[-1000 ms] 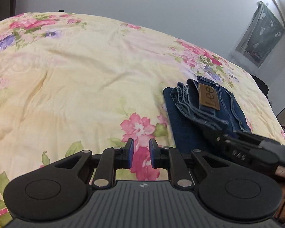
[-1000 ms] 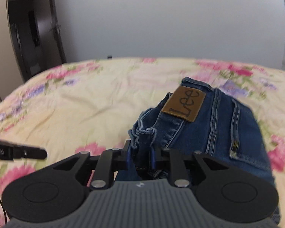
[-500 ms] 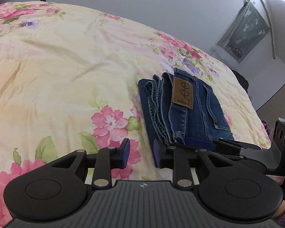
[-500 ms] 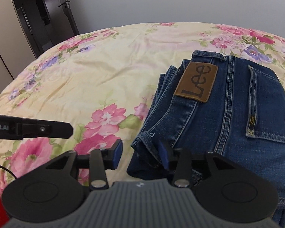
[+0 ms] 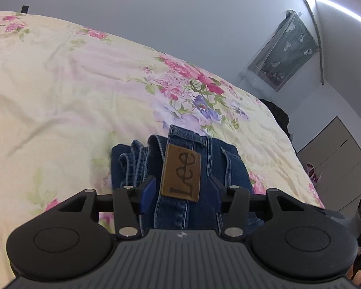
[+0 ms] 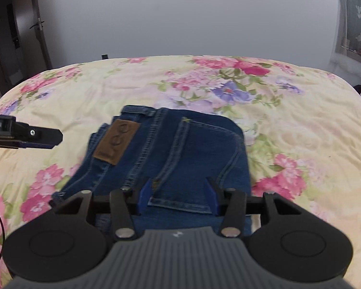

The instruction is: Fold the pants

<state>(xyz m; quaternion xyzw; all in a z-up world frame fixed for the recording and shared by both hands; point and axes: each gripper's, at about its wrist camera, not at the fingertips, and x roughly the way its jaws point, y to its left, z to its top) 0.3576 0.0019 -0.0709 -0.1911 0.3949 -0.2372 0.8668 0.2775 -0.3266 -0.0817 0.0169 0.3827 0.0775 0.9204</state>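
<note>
Folded blue jeans (image 5: 219,161) with a brown leather patch (image 5: 181,172) lie in a compact stack on the floral bedspread (image 5: 60,96). My left gripper (image 5: 181,189) is open, its jaws either side of the patch at the stack's near end. In the right wrist view the jeans (image 6: 192,149) show the back pocket on top, and my right gripper (image 6: 178,192) is open over the near edge of the stack. The left gripper's finger (image 6: 36,134) shows at the left edge there, beside the jeans.
The bedspread (image 6: 300,120) stretches wide around the jeans. A grey wall stands behind the bed. A door (image 6: 9,48) is at the far left, a patterned hanging (image 5: 284,53) at the right, and a cabinet (image 5: 337,159) beyond the bed's right edge.
The right gripper let go of the denim edge and opened wide. The left gripper opened too and moved right over the jeans' patch end. The jeans now lie flat.
</note>
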